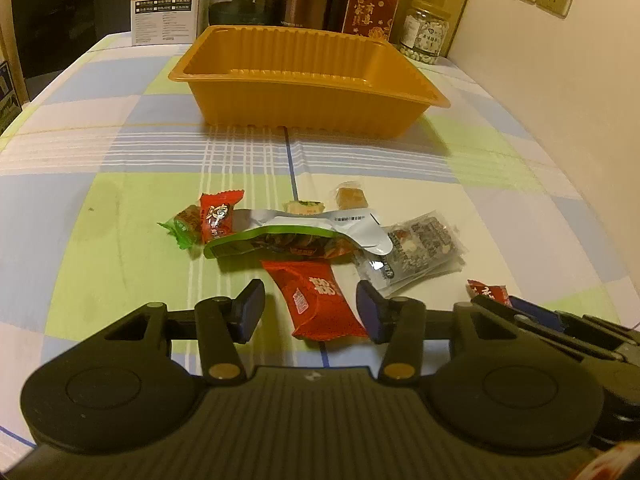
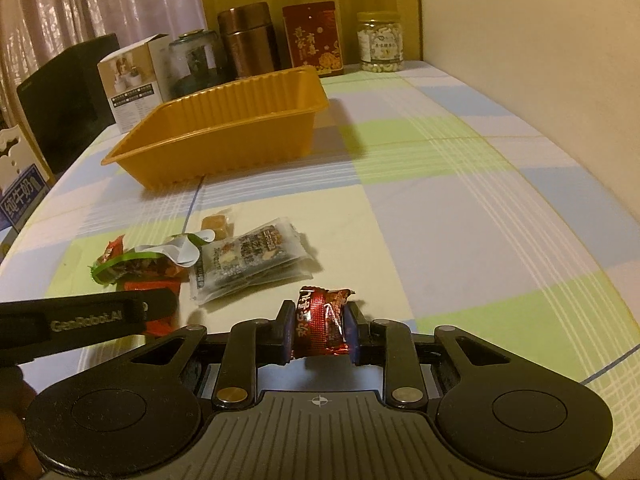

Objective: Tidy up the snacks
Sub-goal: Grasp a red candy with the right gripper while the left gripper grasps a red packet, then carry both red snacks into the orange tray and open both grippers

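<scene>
The red snack packet [image 1: 320, 300] lies flat on the tabletop [image 1: 120, 220] between your left gripper [image 1: 310, 310] pads, long axis running away and slightly left, jaws apart and not touching it. Your right gripper [image 2: 318, 330] is clenched on a dark-red candy [image 2: 320, 322]. The yellow tray [image 1: 304, 108] sits empty straight ahead, well beyond the pile.

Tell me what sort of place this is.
Probably a home dining or kitchen table: a checked tablecloth, tea tins and a glass jar lined against the wall, curtains behind, and wrapped snacks scattered before an orange tray.
</scene>
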Motion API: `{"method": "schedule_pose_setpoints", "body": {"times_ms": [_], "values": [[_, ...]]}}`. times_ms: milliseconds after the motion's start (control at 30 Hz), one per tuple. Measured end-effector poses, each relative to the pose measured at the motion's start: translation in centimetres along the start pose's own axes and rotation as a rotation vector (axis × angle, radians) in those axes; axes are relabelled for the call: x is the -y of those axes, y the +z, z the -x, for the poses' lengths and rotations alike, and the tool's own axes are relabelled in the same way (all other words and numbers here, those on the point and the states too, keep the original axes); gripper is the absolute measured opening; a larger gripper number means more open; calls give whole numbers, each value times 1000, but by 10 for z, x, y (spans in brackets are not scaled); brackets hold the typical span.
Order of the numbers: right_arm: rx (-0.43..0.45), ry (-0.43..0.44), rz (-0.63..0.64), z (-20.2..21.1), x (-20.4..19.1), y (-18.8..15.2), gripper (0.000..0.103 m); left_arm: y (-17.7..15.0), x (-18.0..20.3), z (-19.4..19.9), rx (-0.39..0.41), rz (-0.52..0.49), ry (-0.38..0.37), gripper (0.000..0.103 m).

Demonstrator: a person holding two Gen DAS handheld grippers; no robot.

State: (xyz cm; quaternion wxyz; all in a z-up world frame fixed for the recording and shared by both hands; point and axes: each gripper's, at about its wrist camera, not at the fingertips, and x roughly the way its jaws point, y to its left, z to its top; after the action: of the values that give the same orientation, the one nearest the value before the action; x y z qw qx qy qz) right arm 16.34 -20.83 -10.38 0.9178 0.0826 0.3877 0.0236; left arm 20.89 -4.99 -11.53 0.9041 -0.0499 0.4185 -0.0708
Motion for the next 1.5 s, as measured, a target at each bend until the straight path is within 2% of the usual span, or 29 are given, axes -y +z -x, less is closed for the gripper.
{"method": "schedule_pose_setpoints", "body": {"times_ms": [67, 100, 167, 300, 567, 867, 1267, 1500], "values": [[-2, 1, 0, 0, 0, 0, 26, -1, 1, -2, -7, -13, 6, 39], [-3, 1, 0, 0, -1, 0, 26, -2, 1, -2, -11, -18, 10, 33], [-5, 3, -1, 0, -1, -1, 26, -3, 0, -2, -19, -25, 15, 27], [-7, 3, -4, 0, -1, -1, 26, -5, -2, 3, -15, -23, 21, 23], [4, -1, 3, 10, -5, 2, 26, -8, -12, 24, -8, 9, 29, 22], [24, 0, 5, 38, -11, 5, 26, -5, -12, 61, 27, -8, 24, 22], [72, 22, 22, 73, -25, 22, 26, 12, -6, 104, 88, -25, 14, 22], [95, 32, 29, 85, -30, 34, 26, 25, -3, 116, 111, -32, 4, 22]]}}
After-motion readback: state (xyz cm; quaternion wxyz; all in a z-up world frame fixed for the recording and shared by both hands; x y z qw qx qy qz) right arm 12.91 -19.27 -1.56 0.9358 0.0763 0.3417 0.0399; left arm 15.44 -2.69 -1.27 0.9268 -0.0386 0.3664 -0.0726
